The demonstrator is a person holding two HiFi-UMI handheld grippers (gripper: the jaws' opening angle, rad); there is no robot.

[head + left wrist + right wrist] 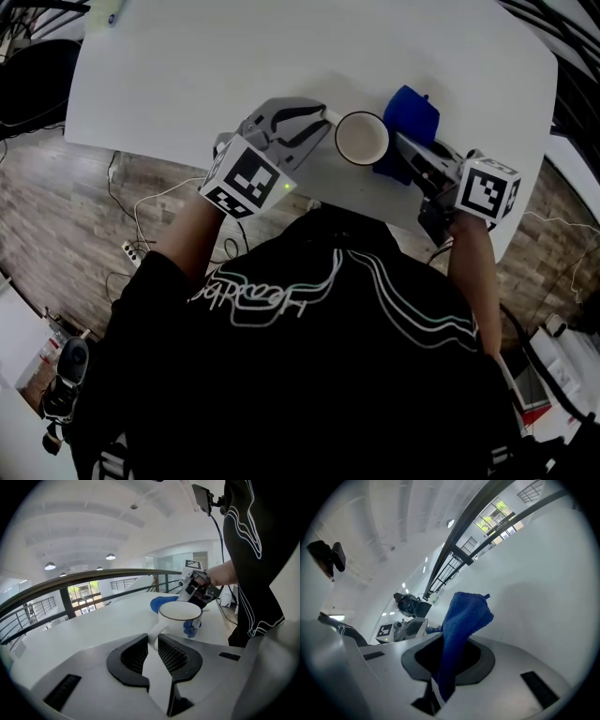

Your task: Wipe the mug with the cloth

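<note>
White table (281, 56) fills the upper head view, with wood-plank floor (56, 216) and loose cables below its near edge. A person in a black shirt (309, 356) stands at that edge with both forearms reaching forward. Left gripper (319, 117), marker cube (246, 176) on its back, points right toward the mug (362, 138). In its own view the left gripper (152, 644) has both ribbed pads pressed on either side of the mug's (180, 617) white handle (153, 634), so it is clamped on the handle. The mug stands upright on the table near the front edge, mouth up, white with a dark rim line, and looks empty. Right gripper (412, 155), with its cube (489, 186), comes in from the mug's opposite side. In its own view the right gripper (450, 656) is closed on a blue cloth (461, 630), which sticks up out of the jaws in a folded peak and hangs down between them. From overhead the cloth (411, 120) bunches just beside the mug, on the side away from the handle. The left gripper view shows the cloth (161, 603) behind the mug, with a bit of blue against the mug's outer wall. A small power strip (129, 251) lies on the floor.
</note>
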